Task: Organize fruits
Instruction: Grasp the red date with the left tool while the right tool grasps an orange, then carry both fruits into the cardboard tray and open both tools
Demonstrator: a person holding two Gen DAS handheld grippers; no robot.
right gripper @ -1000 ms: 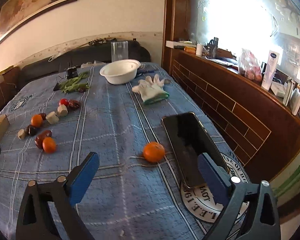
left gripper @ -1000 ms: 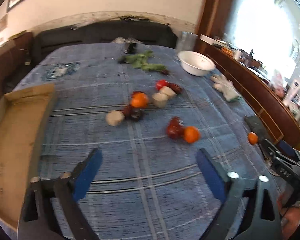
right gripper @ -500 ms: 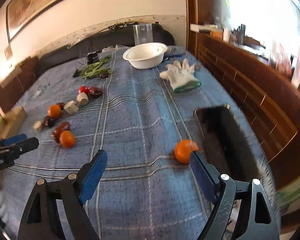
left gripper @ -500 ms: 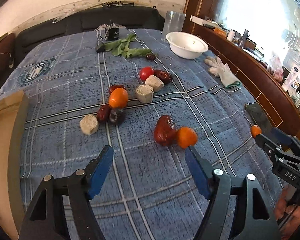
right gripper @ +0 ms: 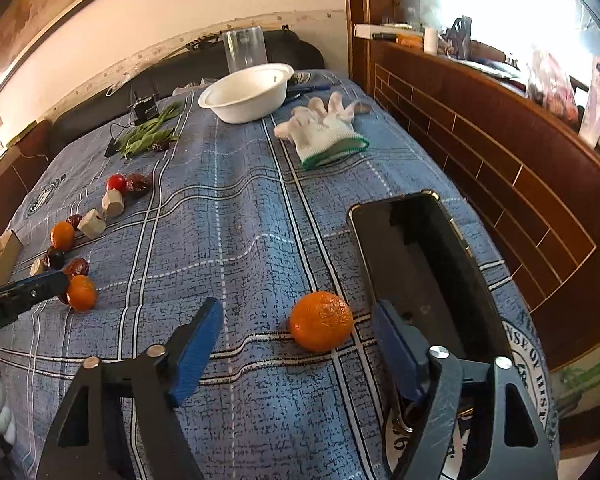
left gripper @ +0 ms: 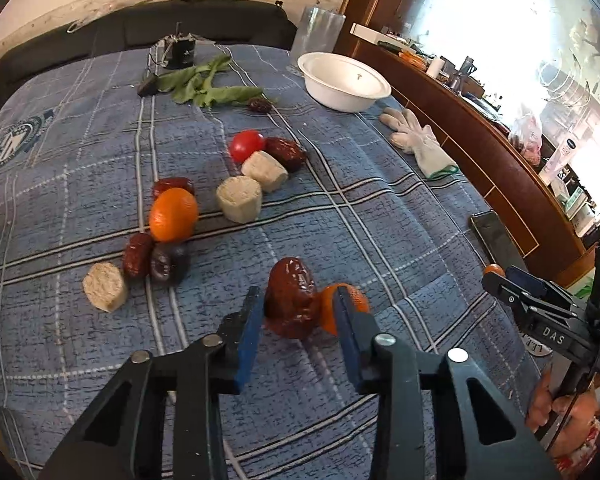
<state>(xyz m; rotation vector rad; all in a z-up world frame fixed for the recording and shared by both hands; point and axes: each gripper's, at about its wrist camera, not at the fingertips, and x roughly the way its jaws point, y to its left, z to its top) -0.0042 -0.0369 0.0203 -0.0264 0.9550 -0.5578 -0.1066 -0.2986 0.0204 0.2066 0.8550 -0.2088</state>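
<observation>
At the left edge of the blue checked cloth (left gripper: 380,240) lies a pale chunk (left gripper: 104,286), with two dark dates (left gripper: 156,260) just beside it and an orange (left gripper: 173,214) behind them. Further right sit two more pale chunks (left gripper: 252,184), a red tomato (left gripper: 247,145) and another date. In the near middle, the left hand-held gripper (left gripper: 296,316) has just been closing its jaws, and its blue pads now stand tight against the sides of a large red date (left gripper: 290,300); a small orange (left gripper: 354,300) touches that date from the right, partly behind the right pad. A white bowl (left gripper: 344,80) stands far back, a white glove (left gripper: 416,142) to its right.

On the right side of the cloth, the right hand-held gripper (right gripper: 296,344) has also been narrowing, yet its jaws are still apart: a lone orange (right gripper: 321,321) lies between the pads, untouched, nearer the right one. A black phone (right gripper: 420,272) lies just right of this orange.
</observation>
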